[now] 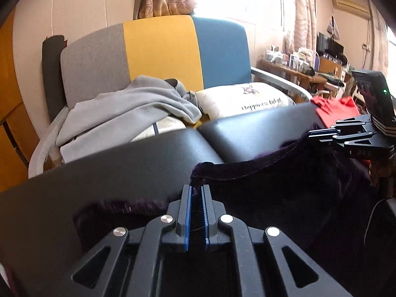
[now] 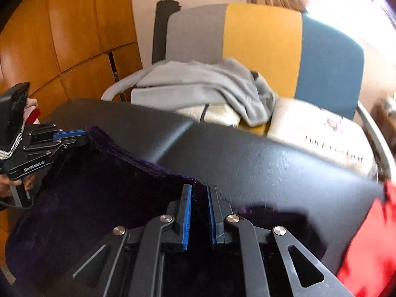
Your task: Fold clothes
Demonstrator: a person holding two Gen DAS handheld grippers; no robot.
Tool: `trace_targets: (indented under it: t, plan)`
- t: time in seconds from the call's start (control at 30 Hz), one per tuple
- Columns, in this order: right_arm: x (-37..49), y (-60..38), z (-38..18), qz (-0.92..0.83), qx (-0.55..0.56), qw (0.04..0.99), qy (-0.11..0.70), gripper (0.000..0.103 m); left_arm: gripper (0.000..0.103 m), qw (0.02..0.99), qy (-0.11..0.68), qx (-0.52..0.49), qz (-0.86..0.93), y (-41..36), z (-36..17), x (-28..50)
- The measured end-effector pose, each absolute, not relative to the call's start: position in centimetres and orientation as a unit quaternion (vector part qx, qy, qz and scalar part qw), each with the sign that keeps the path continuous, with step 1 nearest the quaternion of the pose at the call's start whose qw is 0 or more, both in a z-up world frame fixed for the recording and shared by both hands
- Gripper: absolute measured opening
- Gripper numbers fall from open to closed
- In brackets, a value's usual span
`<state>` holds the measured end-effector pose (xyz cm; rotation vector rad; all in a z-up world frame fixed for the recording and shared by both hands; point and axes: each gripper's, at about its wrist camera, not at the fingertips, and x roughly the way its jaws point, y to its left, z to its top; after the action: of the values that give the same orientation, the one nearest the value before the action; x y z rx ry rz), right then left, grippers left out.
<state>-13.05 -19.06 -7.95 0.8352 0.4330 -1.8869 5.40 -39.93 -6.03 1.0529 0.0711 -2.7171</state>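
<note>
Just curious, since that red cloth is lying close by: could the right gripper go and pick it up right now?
Probably not yet. The right gripper is shut on the dark purple garment, as is the left gripper. The red cloth lies just beside it on the black table, nothing between, but it must let go first.

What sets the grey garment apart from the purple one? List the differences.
1. The grey garment is pale grey; the purple garment is very dark.
2. The grey one lies crumpled on the chair; the purple one lies over the black table.
3. Nothing holds the grey one; the left gripper and right gripper each pinch an edge of the purple one.
Both are soft cloth, not yet folded.
</note>
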Motion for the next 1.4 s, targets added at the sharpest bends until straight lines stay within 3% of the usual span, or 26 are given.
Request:
trace_targets:
  t: [0.2, 0.4, 0.6, 0.83, 1.13, 1.23, 1.4]
  plan:
    - [-11.6, -17.4, -10.5, -0.771, 0.372, 0.481, 0.188, 0.018, 0.017, 0.119, 0.034, 0.391, -0.912, -38.5, -8.2, 8.8]
    - [-11.1, -16.4, -7.6, -0.776, 0.362, 0.489, 0.167, 0.02, 0.025, 0.132, 0.075, 0.35, -0.924, -39.3, -5.9, 10.2]
    - [-12.3, -19.2, -6.0, -0.792, 0.356, 0.478, 0.133, 0.042, 0.032, 0.156, 0.115, 0.333, -0.923, -41.4, -4.6, 5.6]
    - [-12.2, -18.4, -11.8, -0.785, 0.394, 0.459, 0.131, 0.043, 0.032, 0.181, 0.175, 0.377, -0.892, -43.8, -10.6, 5.7]
    - [-12.8, -17.5, -11.7, -0.781, 0.398, 0.473, 0.093, 0.044, 0.032, 0.183, 0.298, 0.331, -0.877, -46.1, -10.2, 8.5]
    - [-12.5, -17.6, -11.3, -0.785, 0.397, 0.464, 0.099, 0.046, 0.032, 0.215, 0.299, 0.312, -0.876, -46.0, -9.3, 11.7]
    - [-9.7, -19.8, -7.1, -0.789, 0.361, 0.491, 0.079, 0.072, 0.034, 0.218, 0.3, 0.299, -0.88, -47.6, -9.2, 14.3]
